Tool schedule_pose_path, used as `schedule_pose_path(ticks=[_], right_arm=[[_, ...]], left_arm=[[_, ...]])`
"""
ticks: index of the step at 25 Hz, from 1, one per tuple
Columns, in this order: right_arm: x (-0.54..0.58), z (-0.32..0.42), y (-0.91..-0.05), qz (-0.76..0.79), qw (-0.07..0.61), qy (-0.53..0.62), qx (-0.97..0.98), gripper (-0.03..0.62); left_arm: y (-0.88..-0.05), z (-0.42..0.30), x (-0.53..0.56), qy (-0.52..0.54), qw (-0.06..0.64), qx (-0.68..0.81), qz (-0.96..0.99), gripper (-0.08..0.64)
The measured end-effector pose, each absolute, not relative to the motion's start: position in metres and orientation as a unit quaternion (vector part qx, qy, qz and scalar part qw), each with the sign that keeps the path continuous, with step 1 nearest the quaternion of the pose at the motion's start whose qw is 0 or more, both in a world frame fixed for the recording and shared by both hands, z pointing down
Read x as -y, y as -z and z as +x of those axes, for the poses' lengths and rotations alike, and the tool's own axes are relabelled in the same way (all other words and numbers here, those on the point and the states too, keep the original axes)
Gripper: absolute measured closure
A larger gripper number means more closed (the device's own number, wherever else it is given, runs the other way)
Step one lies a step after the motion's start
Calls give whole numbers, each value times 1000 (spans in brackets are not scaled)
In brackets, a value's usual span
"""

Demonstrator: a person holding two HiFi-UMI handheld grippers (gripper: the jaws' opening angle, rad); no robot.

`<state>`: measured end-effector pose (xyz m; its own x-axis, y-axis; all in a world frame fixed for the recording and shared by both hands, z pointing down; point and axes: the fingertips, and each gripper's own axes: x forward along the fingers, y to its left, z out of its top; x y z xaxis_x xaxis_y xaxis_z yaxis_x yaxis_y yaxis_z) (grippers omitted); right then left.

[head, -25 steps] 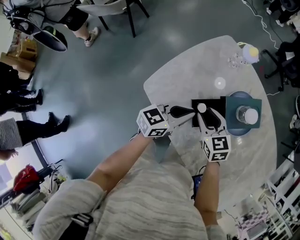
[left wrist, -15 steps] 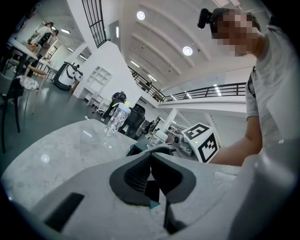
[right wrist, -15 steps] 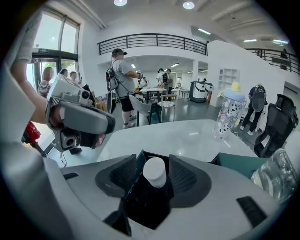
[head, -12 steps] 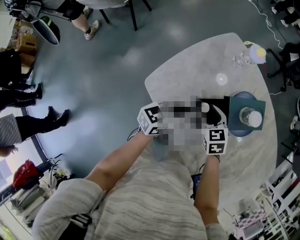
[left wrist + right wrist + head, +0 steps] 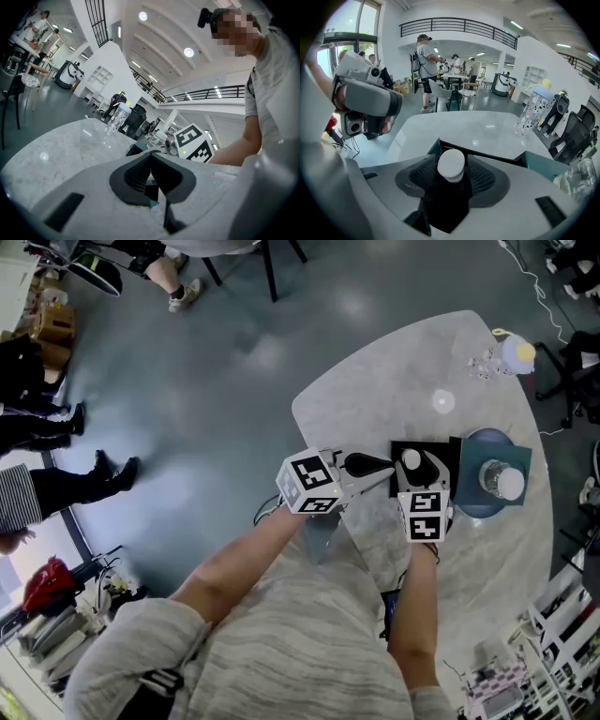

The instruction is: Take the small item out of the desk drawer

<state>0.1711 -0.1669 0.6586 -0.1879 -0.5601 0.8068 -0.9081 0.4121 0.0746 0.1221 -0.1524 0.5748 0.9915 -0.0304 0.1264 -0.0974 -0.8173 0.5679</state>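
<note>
At the left, note the left tool [image 5: 151, 157] pressed together at the tips, lying at the left edge of the open black drawer [image 5: 444, 448]; impossible to tell whether pinching that edge or only touching. Hold steady there, to stop the drawer from sliding on the desk [image 5: 394, 381]. In the middle, find the small item [image 5: 410, 458]: white-capped, upright, standing inside the drawer, not yet lifted. Note the right tool [image 5: 451, 161] spread wide around the cap, one pad on each side, pressing on neither. Probably the moment for the grip, so centre first, then close slowly and squarely on the cap or just under, without tilting. Lift straight up until clear of the drawer walls, and only then draw back toward the body. At the right, mind the teal box [image 5: 518, 448] carrying the clear bottle [image 5: 497, 479], just beside the drawer: no swing in that direction, to avoid knocking the bottle over.
</note>
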Motion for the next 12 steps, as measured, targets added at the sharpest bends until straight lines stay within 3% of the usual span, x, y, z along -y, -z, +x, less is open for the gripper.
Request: schedule_pose_path(ticks=[12], right_arm=[[168, 172, -663, 496, 410, -226, 731, 416]], left_arm=[[-571, 122, 148, -55, 298, 29, 953, 543]])
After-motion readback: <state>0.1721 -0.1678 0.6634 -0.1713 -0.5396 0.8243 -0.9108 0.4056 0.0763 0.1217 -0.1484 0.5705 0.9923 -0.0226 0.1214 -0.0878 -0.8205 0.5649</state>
